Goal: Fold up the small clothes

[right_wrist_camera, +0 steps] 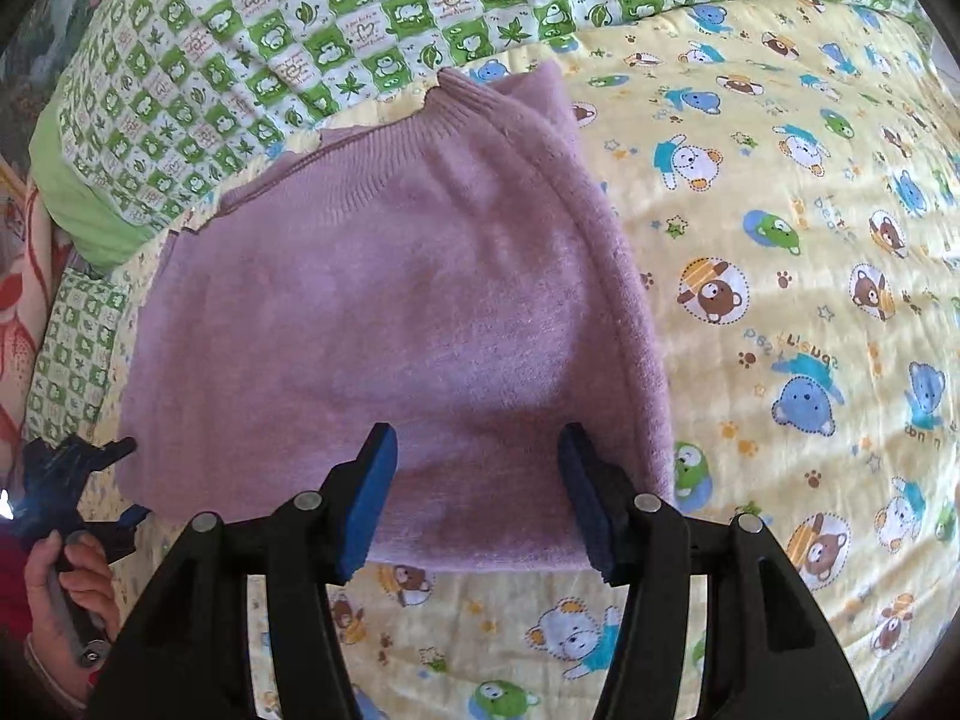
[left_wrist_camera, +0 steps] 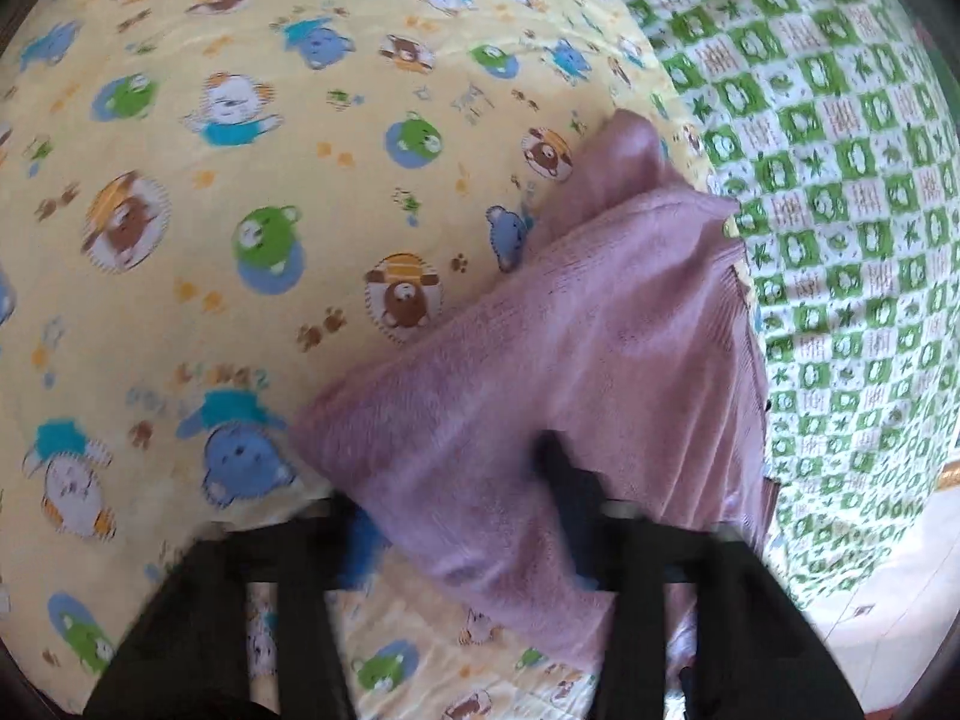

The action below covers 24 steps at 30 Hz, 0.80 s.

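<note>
A small purple knit garment (right_wrist_camera: 384,312) lies partly folded on a yellow bear-print sheet (right_wrist_camera: 780,276), its ribbed edge towards the green quilt. My right gripper (right_wrist_camera: 477,498) is open, with its blue pads (right_wrist_camera: 372,498) over the garment's near edge, holding nothing. In the left wrist view the same garment (left_wrist_camera: 540,360) fills the middle, and my left gripper (left_wrist_camera: 462,516) stands open with its fingers on either side of the near corner; the image is blurred. The left gripper also shows at the left edge of the right wrist view (right_wrist_camera: 78,480), beside the garment's left corner, held by a hand.
A green and white checked quilt (right_wrist_camera: 300,30) lies beyond the garment, also shown in the left wrist view (left_wrist_camera: 840,180). A red patterned cloth (right_wrist_camera: 18,300) lies at the far left. The yellow sheet (left_wrist_camera: 210,210) spreads wide to the side.
</note>
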Each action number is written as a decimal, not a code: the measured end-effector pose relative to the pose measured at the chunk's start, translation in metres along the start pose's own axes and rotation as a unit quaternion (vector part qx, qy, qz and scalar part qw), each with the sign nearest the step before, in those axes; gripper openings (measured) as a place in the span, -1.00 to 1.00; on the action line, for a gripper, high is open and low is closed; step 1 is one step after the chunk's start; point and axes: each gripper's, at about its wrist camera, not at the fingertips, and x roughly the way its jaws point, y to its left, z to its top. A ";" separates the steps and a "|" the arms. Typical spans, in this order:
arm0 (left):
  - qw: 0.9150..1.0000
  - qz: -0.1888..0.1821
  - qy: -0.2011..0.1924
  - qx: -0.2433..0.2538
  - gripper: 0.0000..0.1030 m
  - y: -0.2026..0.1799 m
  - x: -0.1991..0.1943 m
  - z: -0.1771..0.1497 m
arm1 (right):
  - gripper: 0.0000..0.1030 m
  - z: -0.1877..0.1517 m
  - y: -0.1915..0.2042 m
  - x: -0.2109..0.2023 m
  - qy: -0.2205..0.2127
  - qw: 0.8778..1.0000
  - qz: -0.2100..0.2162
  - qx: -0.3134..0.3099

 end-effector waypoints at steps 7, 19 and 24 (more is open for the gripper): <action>0.997 -0.014 -0.030 0.066 -0.76 -0.027 -0.014 -0.007 | 0.11 0.000 0.015 -0.010 -0.001 1.000 0.017 -0.018; 0.935 -0.148 0.014 0.321 -0.81 -0.163 -0.024 -0.086 | 0.11 0.018 0.011 -0.025 -0.021 0.998 0.058 0.007; 0.907 -0.146 0.078 0.387 -0.81 -0.182 0.012 -0.132 | 0.11 0.034 0.005 -0.020 -0.016 0.996 0.084 0.014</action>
